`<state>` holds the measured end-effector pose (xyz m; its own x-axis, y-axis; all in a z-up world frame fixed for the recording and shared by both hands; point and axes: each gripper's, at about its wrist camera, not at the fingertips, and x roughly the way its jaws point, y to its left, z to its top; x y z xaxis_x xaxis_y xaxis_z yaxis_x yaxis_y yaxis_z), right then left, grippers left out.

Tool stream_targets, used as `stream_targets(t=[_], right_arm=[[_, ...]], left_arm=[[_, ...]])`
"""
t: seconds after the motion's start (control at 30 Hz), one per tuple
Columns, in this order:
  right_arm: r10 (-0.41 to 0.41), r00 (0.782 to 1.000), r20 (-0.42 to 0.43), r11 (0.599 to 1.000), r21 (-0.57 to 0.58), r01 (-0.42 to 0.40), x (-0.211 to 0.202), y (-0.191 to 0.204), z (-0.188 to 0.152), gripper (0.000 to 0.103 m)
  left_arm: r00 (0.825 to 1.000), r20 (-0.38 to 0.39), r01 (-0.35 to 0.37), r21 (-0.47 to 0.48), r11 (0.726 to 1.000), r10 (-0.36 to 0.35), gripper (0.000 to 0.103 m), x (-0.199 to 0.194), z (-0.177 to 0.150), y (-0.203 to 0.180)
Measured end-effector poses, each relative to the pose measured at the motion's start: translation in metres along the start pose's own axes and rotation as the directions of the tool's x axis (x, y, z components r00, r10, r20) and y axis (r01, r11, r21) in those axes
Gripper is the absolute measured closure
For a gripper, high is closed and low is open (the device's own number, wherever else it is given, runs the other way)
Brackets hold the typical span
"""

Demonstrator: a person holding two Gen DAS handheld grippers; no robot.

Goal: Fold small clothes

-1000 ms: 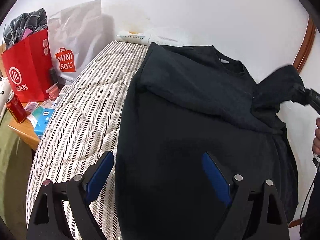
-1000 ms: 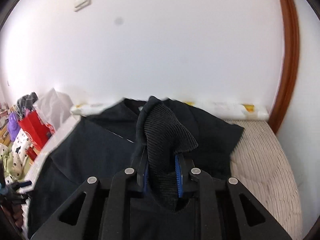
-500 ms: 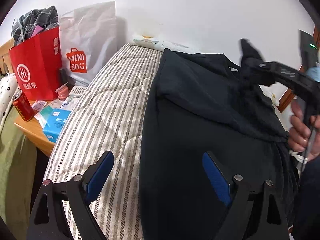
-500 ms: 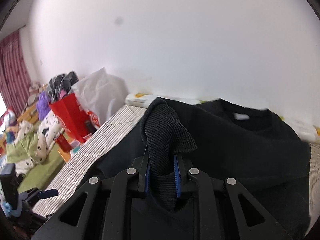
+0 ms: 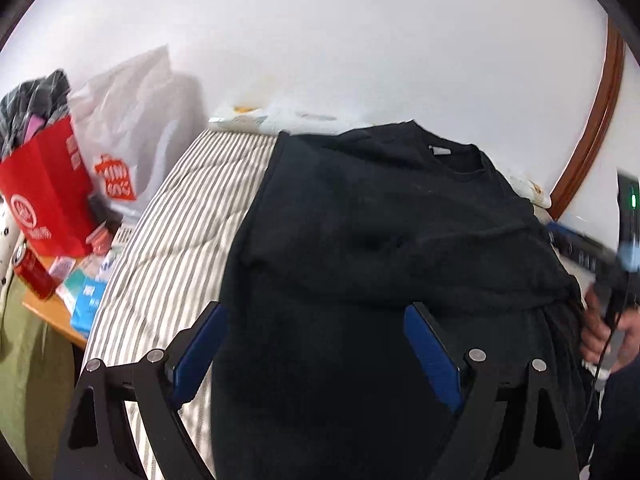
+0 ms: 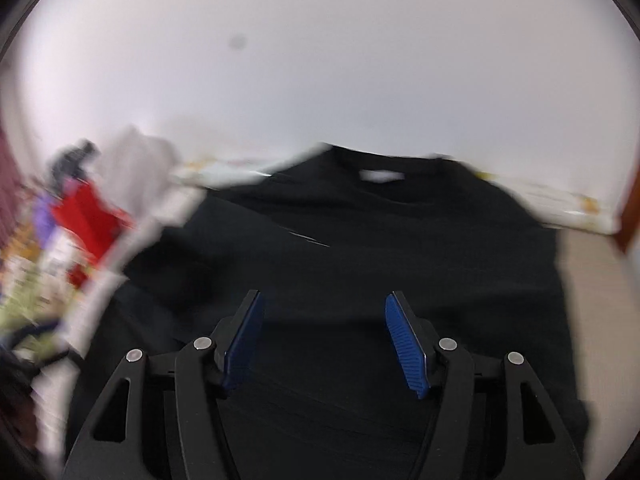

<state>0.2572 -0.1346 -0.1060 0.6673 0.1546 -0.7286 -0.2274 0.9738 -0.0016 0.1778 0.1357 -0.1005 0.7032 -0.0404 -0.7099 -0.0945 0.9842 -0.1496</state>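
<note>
Black sweatshirt flat on striped mattress, collar toward wall, both sleeves folded inward. Right gripper jaws just opened, sleeve released, nothing between. Left gripper jaws spread, empty. Body folds outstanding.

White wall behind a striped mattress; wooden side table.

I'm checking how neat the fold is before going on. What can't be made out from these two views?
- Black sweatshirt hem: cut off by the bottom edge and hidden behind the left gripper, left wrist view.
- Its right side: blocked by a hand, same view.
- Folded sleeves: black on black, edges unclear in both views.
- Red bag and its clutter: motion-blurred, right wrist view.
</note>
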Motion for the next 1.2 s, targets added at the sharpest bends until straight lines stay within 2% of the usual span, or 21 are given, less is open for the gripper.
stream_targets(t=[0.1,0.17,0.27,0.43,0.6,0.8,0.93,1.0,1.07,1.13,1.2], right_arm=[[-0.043,0.998,-0.034,0.998,0.037,0.045,0.000,-0.032,-0.014,0.044],[-0.060,0.997,-0.049,0.996,0.066,0.063,0.002,-0.050,-0.024,0.057],[-0.076,0.995,-0.066,0.993,0.080,0.081,0.007,-0.066,-0.035,0.064],[-0.061,0.995,-0.077,0.991,0.114,0.070,0.021,-0.074,-0.041,0.064],[-0.070,0.995,-0.076,0.992,0.099,0.077,0.024,-0.073,-0.044,0.064],[-0.051,0.997,-0.064,0.994,0.088,0.057,0.025,-0.069,-0.046,0.064],[-0.045,0.997,-0.066,0.995,0.083,0.050,0.026,-0.070,-0.048,0.064],[-0.033,0.998,-0.044,0.995,0.096,0.037,0.020,-0.073,-0.047,0.064],[-0.037,0.999,-0.020,0.993,0.109,0.039,0.014,-0.079,-0.046,0.064],[-0.069,0.998,-0.001,0.989,0.127,0.069,0.008,-0.087,-0.044,0.064],[-0.118,0.993,0.009,0.984,0.138,0.116,0.004,-0.097,-0.043,0.064]], left_arm=[[0.999,0.019,-0.032,0.036,0.999,0.031,0.014,0.008,0.010,-0.012],[0.998,0.028,-0.052,0.052,0.997,0.051,0.014,0.016,0.014,-0.015],[0.998,0.019,-0.056,0.035,0.998,0.055,0.014,0.028,0.021,-0.011],[0.999,-0.001,-0.043,-0.004,0.999,0.043,0.016,0.048,0.032,-0.003],[0.999,-0.024,-0.047,-0.017,0.999,0.046,0.021,0.068,0.040,0.002],[0.998,-0.060,-0.001,-0.045,0.999,-0.001,0.036,0.093,0.044,0.007],[0.996,-0.083,0.029,-0.083,0.996,-0.036,0.053,0.108,0.046,0.009],[0.997,-0.074,0.023,-0.081,0.996,-0.029,0.064,0.110,0.046,0.007],[0.997,-0.073,-0.003,-0.055,0.998,-0.001,0.097,0.109,0.048,0.003],[0.999,-0.051,-0.014,-0.041,0.999,0.012,0.097,0.101,0.052,0.001],[0.999,0.005,-0.042,-0.018,0.999,0.043,0.097,0.084,0.057,0.000]])
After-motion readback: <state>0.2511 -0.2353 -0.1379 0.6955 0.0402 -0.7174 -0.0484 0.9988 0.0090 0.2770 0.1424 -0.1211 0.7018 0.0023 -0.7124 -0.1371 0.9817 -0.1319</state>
